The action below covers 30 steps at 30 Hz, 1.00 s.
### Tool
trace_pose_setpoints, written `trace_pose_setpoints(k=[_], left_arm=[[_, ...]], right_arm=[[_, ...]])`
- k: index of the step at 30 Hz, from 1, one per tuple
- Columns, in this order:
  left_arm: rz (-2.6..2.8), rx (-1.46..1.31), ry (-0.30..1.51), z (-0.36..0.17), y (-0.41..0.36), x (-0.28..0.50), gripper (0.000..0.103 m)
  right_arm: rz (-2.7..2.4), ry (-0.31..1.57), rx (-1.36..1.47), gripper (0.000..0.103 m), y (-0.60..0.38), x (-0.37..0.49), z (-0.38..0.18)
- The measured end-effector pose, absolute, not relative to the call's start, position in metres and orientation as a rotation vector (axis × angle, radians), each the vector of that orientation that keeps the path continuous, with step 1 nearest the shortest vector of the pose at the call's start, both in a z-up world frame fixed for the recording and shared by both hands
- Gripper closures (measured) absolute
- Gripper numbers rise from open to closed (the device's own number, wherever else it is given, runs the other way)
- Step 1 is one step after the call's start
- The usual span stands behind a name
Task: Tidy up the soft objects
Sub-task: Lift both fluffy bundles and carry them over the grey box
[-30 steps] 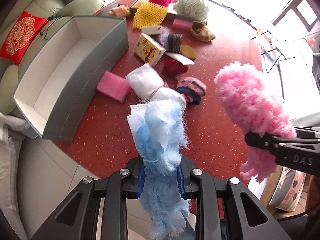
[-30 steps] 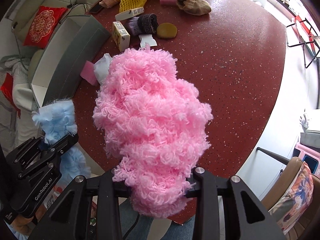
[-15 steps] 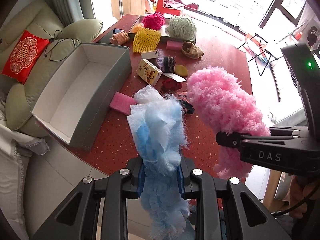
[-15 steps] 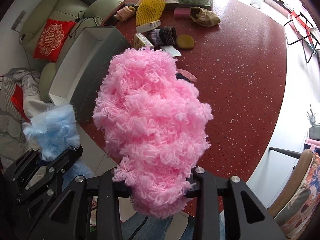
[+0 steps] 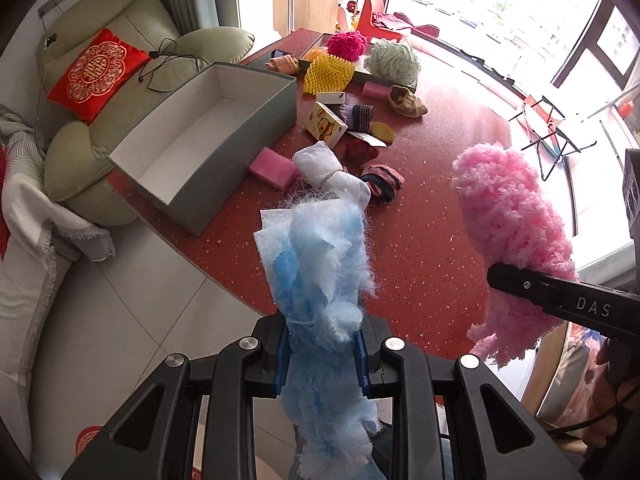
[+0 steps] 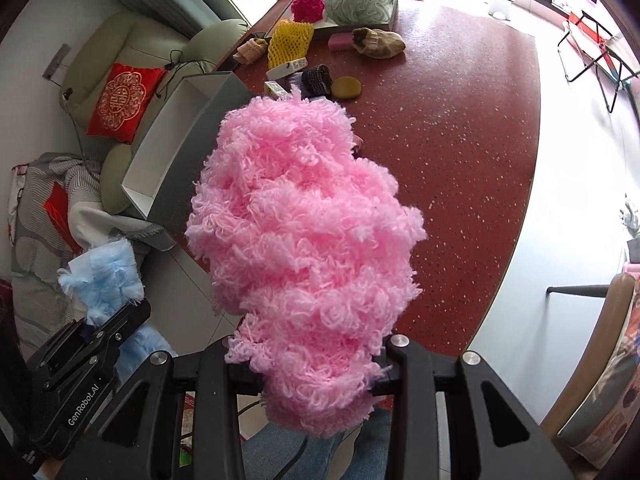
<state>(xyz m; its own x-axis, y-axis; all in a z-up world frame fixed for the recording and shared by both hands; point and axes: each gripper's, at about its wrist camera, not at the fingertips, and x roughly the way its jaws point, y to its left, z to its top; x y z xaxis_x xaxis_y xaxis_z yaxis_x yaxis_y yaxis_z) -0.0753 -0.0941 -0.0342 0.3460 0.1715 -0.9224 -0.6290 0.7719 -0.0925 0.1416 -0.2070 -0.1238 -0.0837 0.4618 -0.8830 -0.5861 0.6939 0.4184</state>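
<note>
Clamping a blue fluffy bundle (image 5: pixel 320 264) between the pads of the left tool (image 5: pixel 320 354), upright, tufts sticking up above the fingers and a tail hanging below them. Hanging in the air over the near edge of the red speckled counter (image 5: pixel 420 240), not touching it. Gripped just to its right: a pink fluffy bundle (image 6: pixel 304 240), squeezed at its lower end by the right tool (image 6: pixel 316 372), likewise aloft over the counter's near part, apart from the blue one.

Lying beyond on the counter: a white tied bundle (image 5: pixel 328 168) nearest, a pink sponge (image 5: pixel 274 168) just left of it, a striped knitted piece (image 5: pixel 382 184) just right. Sitting to the left, an open grey box (image 5: pixel 240 152) with a white inside, nothing visible in it. Scattered farther back: a yellow carton (image 5: pixel 324 124), a dark knitted cuff (image 5: pixel 358 114), a yellow mesh sleeve (image 5: pixel 326 74), a magenta pompom (image 5: pixel 346 44), a pale green pompom (image 5: pixel 392 60), a brown slipper-like item (image 5: pixel 408 102). Standing off the counter to the left, a green armchair (image 5: pixel 104 12) with a red cushion (image 5: pixel 96 72).
</note>
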Motion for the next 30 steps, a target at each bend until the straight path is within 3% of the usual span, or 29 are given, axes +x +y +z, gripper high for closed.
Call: trace_pose_setpoints(k=[13, 30], left_arm=[[0.588, -0.497, 1.058, -0.013, -0.051, -0.087, 0.076], [0.528, -0.370, 1.065, -0.005, 0.144, -0.128, 0.076]], right_arm=[[0.875, 1.330, 0.020, 0.066, -0.181, 0.147, -0.090], [0.847, 1.337, 0.079, 0.066, 0.017, 0.071, -0.078]])
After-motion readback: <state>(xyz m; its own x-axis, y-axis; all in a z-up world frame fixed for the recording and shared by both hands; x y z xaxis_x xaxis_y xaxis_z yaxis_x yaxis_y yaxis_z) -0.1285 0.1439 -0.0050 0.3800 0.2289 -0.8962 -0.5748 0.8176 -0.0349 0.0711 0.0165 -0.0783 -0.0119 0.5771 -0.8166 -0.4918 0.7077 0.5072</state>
